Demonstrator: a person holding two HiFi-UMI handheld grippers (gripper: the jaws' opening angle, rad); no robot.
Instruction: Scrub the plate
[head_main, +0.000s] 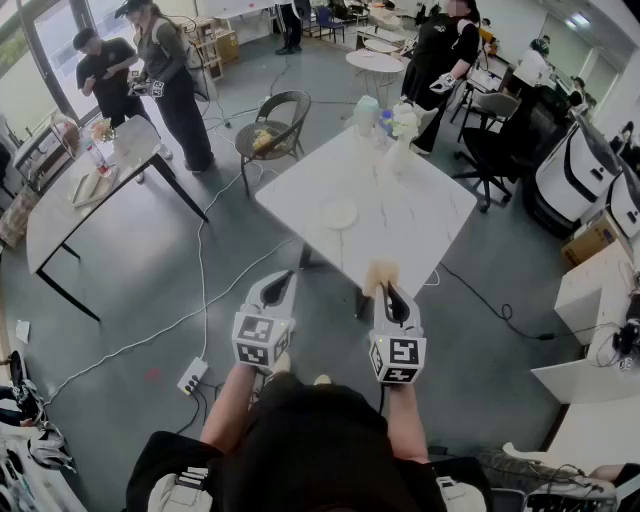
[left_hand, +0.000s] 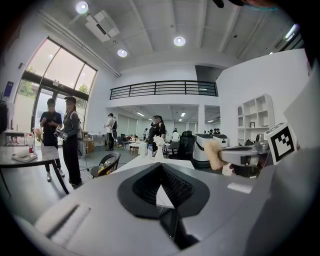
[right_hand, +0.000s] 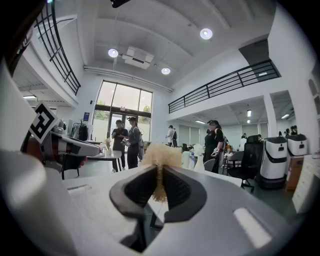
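Note:
A small white plate (head_main: 340, 215) lies on the white square table (head_main: 420, 240), ahead of both grippers. My right gripper (head_main: 384, 287) is shut on a tan fibrous scrubber (head_main: 380, 271), held just short of the table's near corner. In the right gripper view the scrubber (right_hand: 160, 156) sticks up between the closed jaws of that gripper (right_hand: 160, 170). My left gripper (head_main: 283, 278) hangs beside it, shut and holding nothing. In the left gripper view the left gripper (left_hand: 161, 169) has its jaws together, and the scrubber (left_hand: 214, 154) shows at the right.
Bottles and a white vase (head_main: 403, 122) stand at the table's far corner. A round chair (head_main: 275, 128) stands behind the table, and a grey table (head_main: 90, 190) is at the left. A power strip (head_main: 191, 376) and its cable lie on the floor. Several people stand around the room.

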